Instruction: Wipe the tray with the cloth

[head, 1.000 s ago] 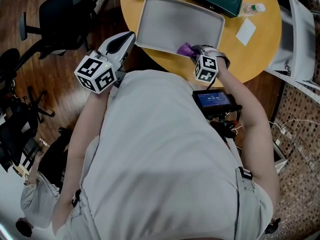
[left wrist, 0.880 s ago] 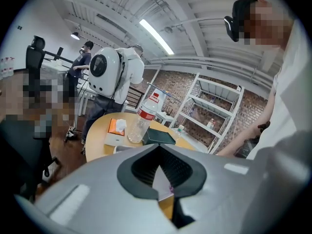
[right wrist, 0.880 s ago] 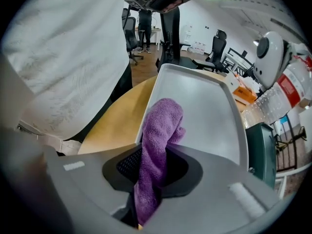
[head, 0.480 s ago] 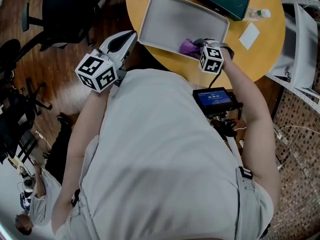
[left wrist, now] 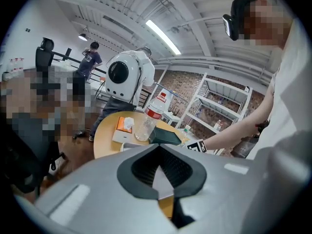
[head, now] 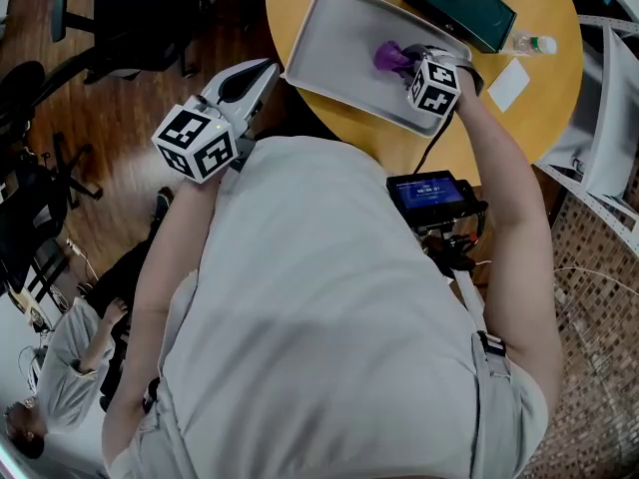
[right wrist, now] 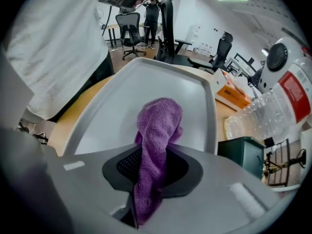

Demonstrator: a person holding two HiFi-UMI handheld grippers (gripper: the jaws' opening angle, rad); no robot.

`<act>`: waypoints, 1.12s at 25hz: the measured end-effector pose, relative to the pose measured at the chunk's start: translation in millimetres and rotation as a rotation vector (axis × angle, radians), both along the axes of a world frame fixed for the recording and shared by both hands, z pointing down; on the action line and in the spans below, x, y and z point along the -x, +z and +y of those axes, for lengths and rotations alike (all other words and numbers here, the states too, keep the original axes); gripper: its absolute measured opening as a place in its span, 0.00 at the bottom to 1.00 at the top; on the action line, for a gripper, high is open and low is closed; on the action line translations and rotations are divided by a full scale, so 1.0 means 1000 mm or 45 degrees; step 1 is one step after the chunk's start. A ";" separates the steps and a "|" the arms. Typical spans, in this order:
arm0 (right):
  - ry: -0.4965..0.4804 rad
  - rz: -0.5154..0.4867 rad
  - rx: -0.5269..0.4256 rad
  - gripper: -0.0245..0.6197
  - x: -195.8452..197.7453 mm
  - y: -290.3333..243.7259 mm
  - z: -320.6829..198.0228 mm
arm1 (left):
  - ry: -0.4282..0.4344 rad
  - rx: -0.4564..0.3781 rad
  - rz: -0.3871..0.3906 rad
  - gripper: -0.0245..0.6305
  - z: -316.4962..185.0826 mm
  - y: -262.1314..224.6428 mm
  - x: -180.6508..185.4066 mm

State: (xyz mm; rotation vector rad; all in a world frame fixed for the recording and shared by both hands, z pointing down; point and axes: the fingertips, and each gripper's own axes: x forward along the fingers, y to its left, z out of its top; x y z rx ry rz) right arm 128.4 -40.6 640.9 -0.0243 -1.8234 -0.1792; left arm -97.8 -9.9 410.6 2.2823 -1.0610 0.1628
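Right gripper: jaws clamped on a purple cloth. The cloth is pinched as a narrow strip between the pads. Its free end is bunched ahead of the jaws and appears to rest on the tray floor.

Cloth: terry pile, creased lengthwise, rounded at the free end.

Tray: pale grey, rectangular, rounded corners, raised rim. It is set at an angle on a round wooden table. In the head view the cloth is seen towards the tray's right end, close to the far rim.

Obstruction: in the head view the right gripper's jaws are covered by its marker cube and the hand behind it. The near table edge is hidden by the person's torso.

Left gripper: jaws drawn together to a thin slit, nothing held. It is kept off the table, just beside the tray's left corner. The lower half of its own view is filled by its body.

Around the tray:
- A dark green box is just past the far rim.
- A clear plastic bottle with a red label stands near the box.
- An orange-topped tissue box is beyond the tray's end.
- A white card lies to the right.

Off the table: office chairs on a wood floor and metal shelving. A small screen is seen at the person's waist.
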 end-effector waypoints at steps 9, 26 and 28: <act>0.087 0.035 -0.132 0.16 -0.005 -0.010 -0.056 | -0.048 -0.003 -0.017 0.04 0.016 -0.001 0.000; 0.155 0.125 -0.220 0.15 0.007 -0.015 -0.065 | -0.069 0.001 -0.012 0.04 0.021 -0.012 0.001; 0.148 0.109 -0.189 0.15 0.014 -0.014 -0.050 | -0.077 -0.004 -0.004 0.04 0.022 -0.012 0.002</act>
